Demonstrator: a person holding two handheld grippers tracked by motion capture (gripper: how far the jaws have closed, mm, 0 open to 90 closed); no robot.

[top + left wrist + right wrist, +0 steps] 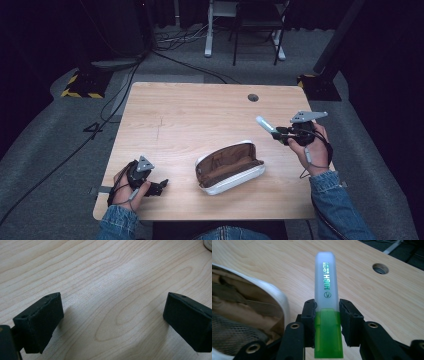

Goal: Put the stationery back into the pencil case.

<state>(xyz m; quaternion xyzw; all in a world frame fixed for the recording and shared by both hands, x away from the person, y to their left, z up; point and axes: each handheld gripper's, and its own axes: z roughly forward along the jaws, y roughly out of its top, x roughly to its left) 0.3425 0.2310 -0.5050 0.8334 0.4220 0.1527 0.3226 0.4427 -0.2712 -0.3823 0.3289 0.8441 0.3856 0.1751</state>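
My right gripper (327, 315) is shut on a green highlighter (326, 290) with a frosted white cap, gripped at the joint of cap and body. In the high view that gripper (280, 134) is held above the table's right side, the highlighter (265, 123) pointing up and left. An open white pencil case (229, 167) with a brown lining lies on the wooden table (190, 110), left of and below the right gripper; its rim (274, 293) is at the left of the right gripper view. My left gripper (161, 186) rests open on the table at the front left, nothing between its pads (40, 322).
A round cable hole (253, 97) sits near the table's far right edge and appears as the hole (380, 268) beyond the highlighter. On the floor behind the table are cables, a stand with yellow-black markings (80, 85) and a chair frame (245, 30).
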